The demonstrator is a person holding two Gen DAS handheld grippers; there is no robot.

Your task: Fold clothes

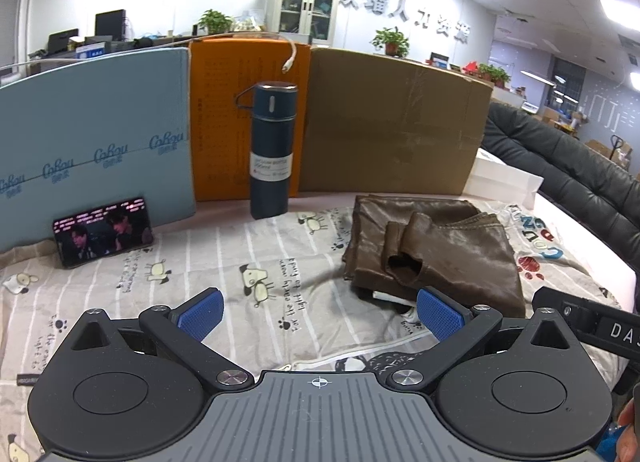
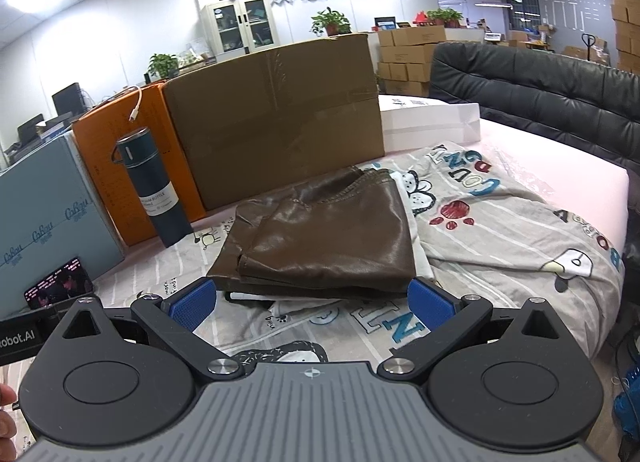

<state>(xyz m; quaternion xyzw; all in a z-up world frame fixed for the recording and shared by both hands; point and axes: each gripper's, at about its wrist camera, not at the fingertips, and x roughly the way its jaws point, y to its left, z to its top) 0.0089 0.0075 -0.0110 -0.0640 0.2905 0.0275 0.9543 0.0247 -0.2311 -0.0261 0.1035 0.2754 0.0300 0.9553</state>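
A shiny brown garment (image 1: 436, 246) (image 2: 328, 238) lies folded in a flat stack on the printed grey bedsheet (image 1: 168, 286) (image 2: 500, 229), with a loose flap curled on top. A white item peeks out under its near edge. My left gripper (image 1: 320, 316) is open, hovering above the sheet to the left of and nearer than the garment, with nothing between its blue pads (image 1: 200, 314). My right gripper (image 2: 312, 308) is open too, just short of the garment's near edge, holding nothing.
A dark blue flask (image 1: 272, 149) (image 2: 154, 185) stands behind the sheet. Blue, orange and brown cardboard boxes (image 1: 392, 121) (image 2: 276, 117) wall the far side. A phone (image 1: 104, 229) (image 2: 56, 286) leans against the blue box. A black headboard (image 2: 540, 101) runs along the right.
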